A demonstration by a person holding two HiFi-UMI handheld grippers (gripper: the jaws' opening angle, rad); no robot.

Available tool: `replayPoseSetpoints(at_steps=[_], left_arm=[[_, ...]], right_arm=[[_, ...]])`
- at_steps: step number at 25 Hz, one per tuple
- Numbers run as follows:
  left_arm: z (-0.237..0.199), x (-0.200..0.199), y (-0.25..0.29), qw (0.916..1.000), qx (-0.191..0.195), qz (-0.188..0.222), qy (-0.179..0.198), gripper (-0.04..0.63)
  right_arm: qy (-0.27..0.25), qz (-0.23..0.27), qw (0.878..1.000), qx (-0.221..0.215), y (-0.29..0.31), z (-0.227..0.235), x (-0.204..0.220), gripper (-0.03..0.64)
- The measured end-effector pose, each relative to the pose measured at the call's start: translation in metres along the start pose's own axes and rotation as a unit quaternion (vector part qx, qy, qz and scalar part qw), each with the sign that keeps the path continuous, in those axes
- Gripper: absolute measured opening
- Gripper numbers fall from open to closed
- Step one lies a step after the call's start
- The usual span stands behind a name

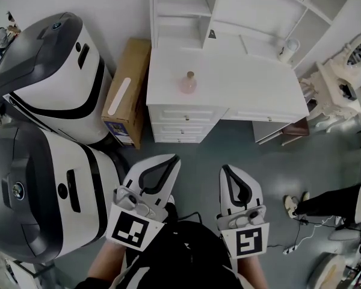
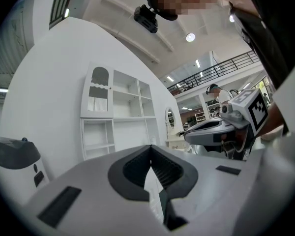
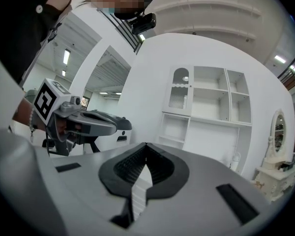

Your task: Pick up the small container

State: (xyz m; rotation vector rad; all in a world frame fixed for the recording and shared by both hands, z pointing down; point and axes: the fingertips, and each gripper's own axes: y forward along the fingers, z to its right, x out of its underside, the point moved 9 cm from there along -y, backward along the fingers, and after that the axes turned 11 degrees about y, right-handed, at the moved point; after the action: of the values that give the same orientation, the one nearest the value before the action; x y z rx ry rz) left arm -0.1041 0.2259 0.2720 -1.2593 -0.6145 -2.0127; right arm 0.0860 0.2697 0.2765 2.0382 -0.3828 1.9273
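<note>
white desk (image 1: 253, 86) bearing small container (image 1: 188, 83), perhaps glass, grey floor (image 1: 210, 155) below

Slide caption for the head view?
Shut, empty left tool and right tool face white desk holding pink container.

**Materials and finishes.** We see the left gripper (image 1: 174, 157) and right gripper (image 1: 224, 168) shelled in smooth, matt white plastic, and their pads (image 2: 164, 171) look like ribbed black rubber. The desk (image 1: 253, 77) carries smooth white paint with a soft sheen. The small container (image 1: 188, 84) looks translucent pink and glossy. The box (image 1: 135, 65) is matt brown cardboard, the nearest machine housing (image 1: 24, 161) is glossy grey-and-white plastic, and the floor (image 1: 240, 155) is smooth and faintly reflective.
</note>
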Motion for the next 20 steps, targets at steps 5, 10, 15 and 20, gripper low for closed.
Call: replayPoseSetpoints(at_steps=[5, 10, 15, 20], left_arm=[[-0.017, 0.009, 0.010, 1.0000, 0.002, 0.002, 0.003, 0.002], [-0.027, 0.017, 0.018, 1.0000, 0.001, 0.000, -0.001, 0.002], [-0.031, 0.025, 0.024, 0.9999, 0.001, -0.008, -0.010, 0.002], [-0.037, 0.030, 0.032, 0.9998, -0.001, -0.010, -0.017, 0.002]], right_arm=[[0.000, 0.006, 1.000, 0.010, 0.018, 0.006, 0.000, 0.002], [-0.002, -0.003, 1.000, 0.015, 0.026, 0.010, 0.002, 0.002], [0.005, -0.018, 1.000, 0.017, 0.032, 0.015, 0.008, 0.002], [0.004, -0.020, 1.000, 0.012, 0.045, 0.021, 0.008, 0.002]])
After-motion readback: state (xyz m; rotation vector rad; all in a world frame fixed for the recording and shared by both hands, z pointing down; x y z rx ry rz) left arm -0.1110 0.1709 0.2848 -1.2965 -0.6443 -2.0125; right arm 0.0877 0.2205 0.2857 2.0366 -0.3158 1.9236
